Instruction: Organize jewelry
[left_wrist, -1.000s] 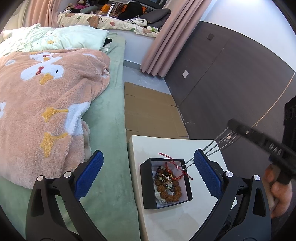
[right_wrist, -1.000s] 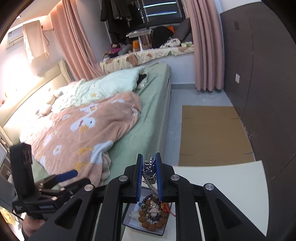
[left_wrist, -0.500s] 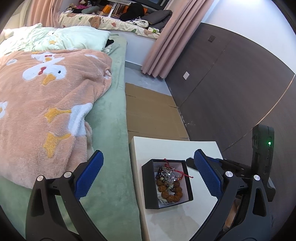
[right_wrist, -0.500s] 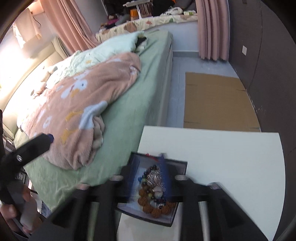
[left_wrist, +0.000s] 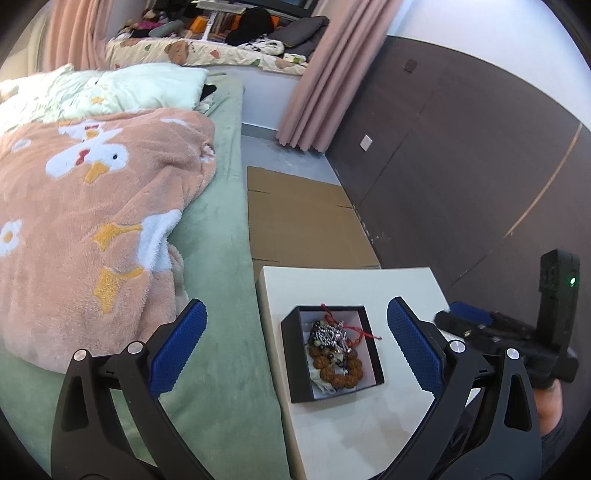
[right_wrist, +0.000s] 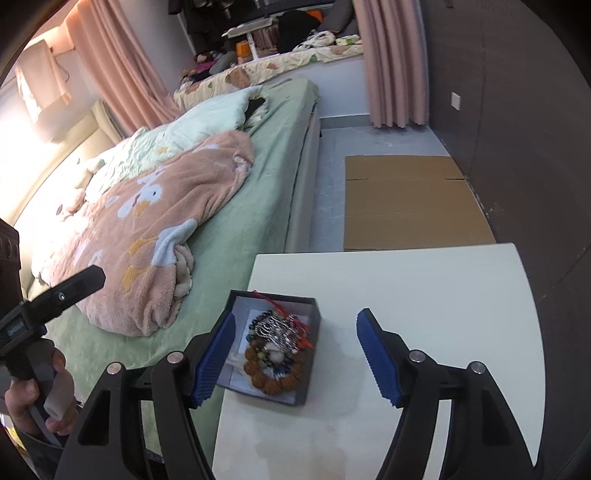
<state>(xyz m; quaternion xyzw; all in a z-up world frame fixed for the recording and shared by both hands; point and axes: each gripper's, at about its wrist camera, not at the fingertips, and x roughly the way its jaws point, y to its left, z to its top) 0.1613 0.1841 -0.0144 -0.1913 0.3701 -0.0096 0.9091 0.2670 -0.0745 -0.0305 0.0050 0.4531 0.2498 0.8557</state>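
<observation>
A small black box (left_wrist: 290, 365) sits on the white table (left_wrist: 351, 288) near its left edge. In the box lie a wooden bead bracelet (left_wrist: 338, 371), a silver chain (left_wrist: 330, 334) heaped on top, and a red cord (left_wrist: 354, 326) trailing over the rim. My left gripper (left_wrist: 295, 306) hovers open above the box, its pads wide apart. In the right wrist view the box (right_wrist: 312, 354), the silver chain (right_wrist: 280, 330) and the bracelet (right_wrist: 273, 380) show below my right gripper (right_wrist: 296, 318). Its jaws are opening, and the pads touch nothing.
A bed with a green sheet (left_wrist: 221, 258) and a pink duck blanket (left_wrist: 92, 206) runs along the table's left. Flattened cardboard (left_wrist: 303, 221) lies on the floor beyond the table. A dark panelled wall (left_wrist: 461, 166) stands to the right. A hand (right_wrist: 37, 398) holds the left tool.
The right gripper held the silver chain above the box, shut. It has since let the chain drop into the box, opened, and drawn back and lower to the right. The left gripper stayed put.
</observation>
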